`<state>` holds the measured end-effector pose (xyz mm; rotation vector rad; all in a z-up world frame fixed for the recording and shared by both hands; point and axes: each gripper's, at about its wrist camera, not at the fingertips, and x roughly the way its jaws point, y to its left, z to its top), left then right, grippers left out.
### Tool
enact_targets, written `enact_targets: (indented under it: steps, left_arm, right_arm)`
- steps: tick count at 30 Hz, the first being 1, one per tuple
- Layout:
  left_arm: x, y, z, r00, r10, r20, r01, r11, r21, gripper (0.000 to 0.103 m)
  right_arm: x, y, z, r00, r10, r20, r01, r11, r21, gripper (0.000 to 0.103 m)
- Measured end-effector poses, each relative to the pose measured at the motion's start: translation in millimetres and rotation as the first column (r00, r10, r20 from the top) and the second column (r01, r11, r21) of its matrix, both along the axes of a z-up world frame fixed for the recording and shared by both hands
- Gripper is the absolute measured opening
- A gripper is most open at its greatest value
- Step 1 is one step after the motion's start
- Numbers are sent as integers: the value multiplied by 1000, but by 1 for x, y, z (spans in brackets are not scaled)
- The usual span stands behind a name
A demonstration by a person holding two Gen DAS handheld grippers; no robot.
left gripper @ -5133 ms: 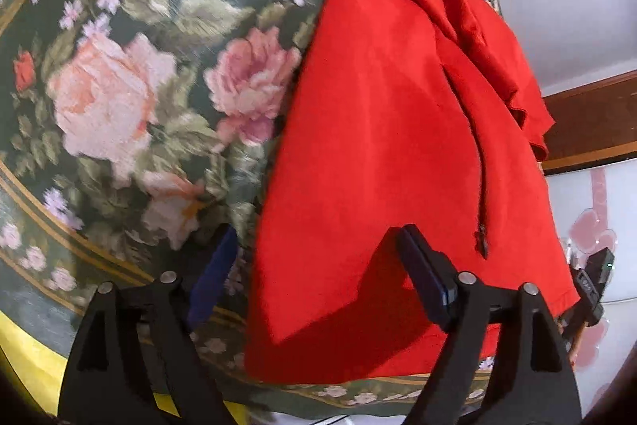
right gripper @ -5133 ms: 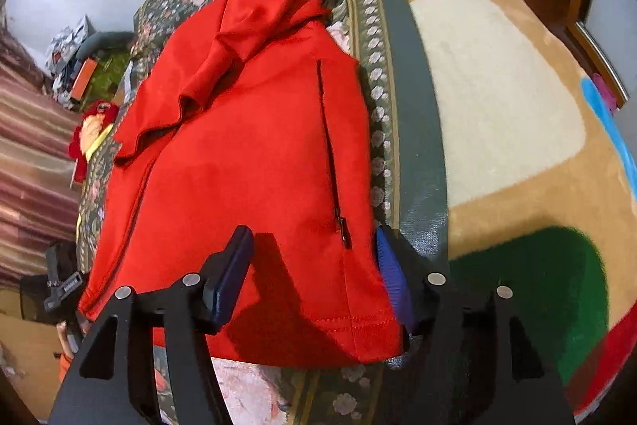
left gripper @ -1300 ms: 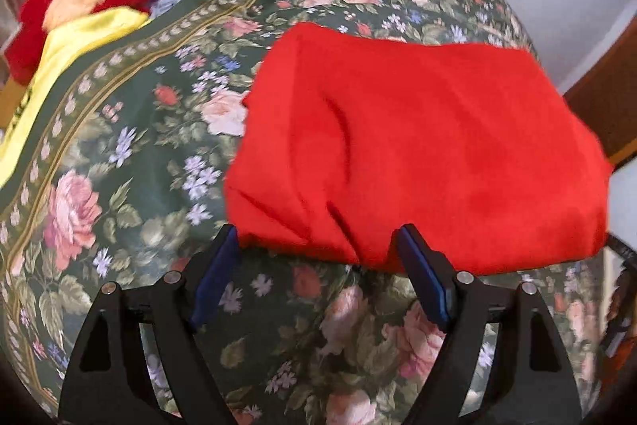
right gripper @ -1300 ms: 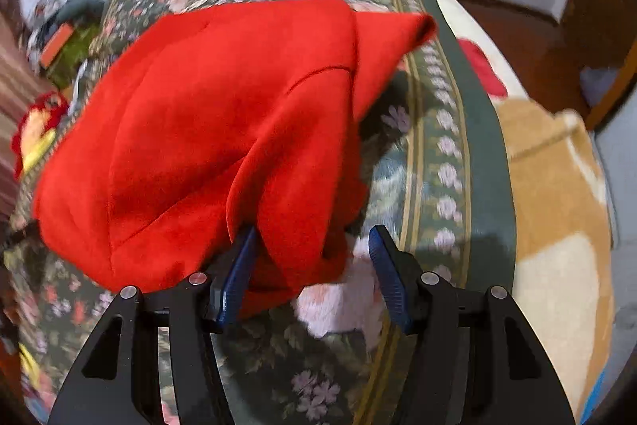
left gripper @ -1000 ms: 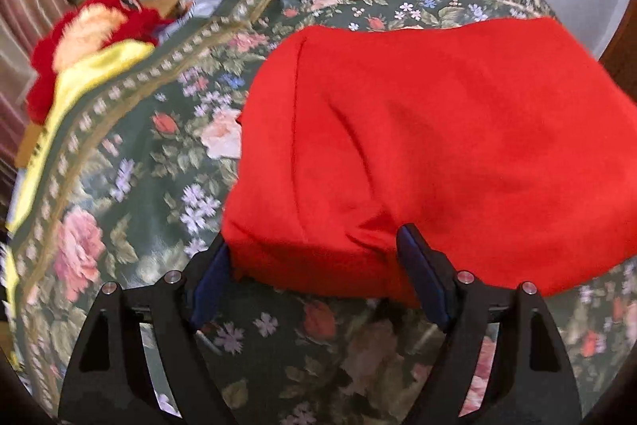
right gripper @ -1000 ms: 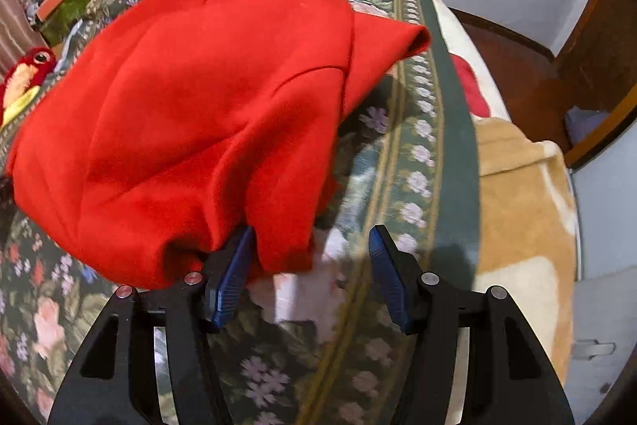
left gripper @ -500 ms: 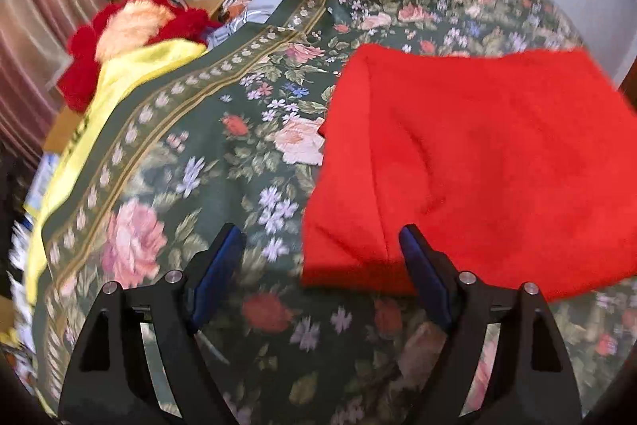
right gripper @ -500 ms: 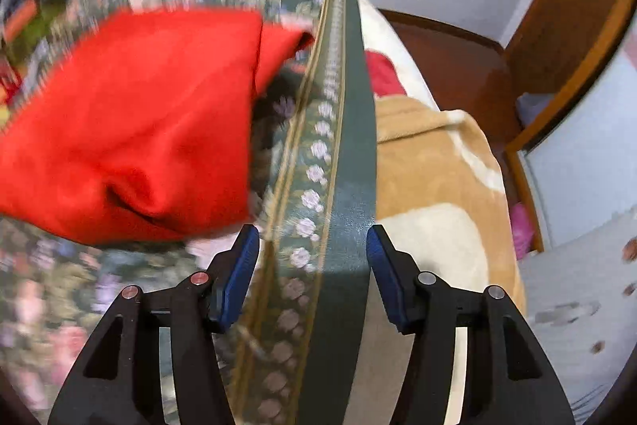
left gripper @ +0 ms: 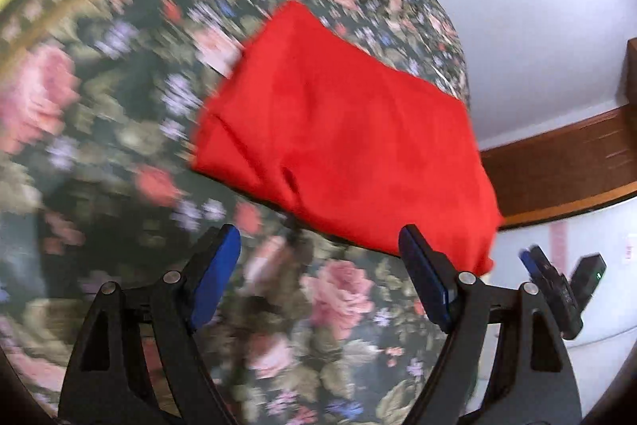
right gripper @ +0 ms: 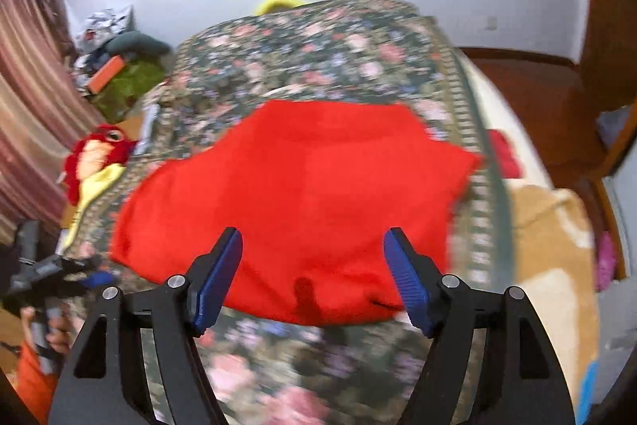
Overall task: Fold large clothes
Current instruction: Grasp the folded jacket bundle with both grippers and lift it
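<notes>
Red garment (right gripper: 294,202) lies folded on the floral bedspread (left gripper: 119,130) near the bed's right edge — prob. flat, pics blurred. Left gripper (left gripper: 318,273) & right gripper (right gripper: 312,275) — fingers spread, holding nothing.

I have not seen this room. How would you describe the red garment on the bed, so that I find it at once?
Look at the bed with the dark green floral bedspread. On it lies the red garment, folded into a compact flat bundle, in front of the open right gripper. It is plain bright red with no pattern, unlike the flowered cover beneath it and the red and yellow plush toy at the bed's side.
</notes>
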<state>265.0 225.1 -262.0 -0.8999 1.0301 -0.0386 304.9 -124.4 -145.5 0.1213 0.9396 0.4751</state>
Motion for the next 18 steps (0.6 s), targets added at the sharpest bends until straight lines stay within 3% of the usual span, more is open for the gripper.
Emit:
enact_targets:
  steps: [4,7,10,15,18]
  left_arm:
    - [20,-18,-20,999,-26,-24,24,996,-81,82]
    - [33,-29,-30,997,-58,-41,56,998,-30,80]
    - [40,-29,-35,997,-75,-21,74,996,-40,78]
    - [55,-17,-32,998,-10,57,14,997,-81,78]
    - [66,-7,-36,996,45,80,-36,994,-102,70]
  right_arm:
    - [14,26,-26,996,42,-79,-40,999,19,71]
    - [22,30,-54,988,26,-153,-30,999,-23,71]
    - [23,16,-77,979,-10,-203,5,1000,-24,71]
    - [22,-11,-87,971,-39,-235,49,998,38,71]
    - [19,-15,-87,971,-39,-235,50,998,42,71]
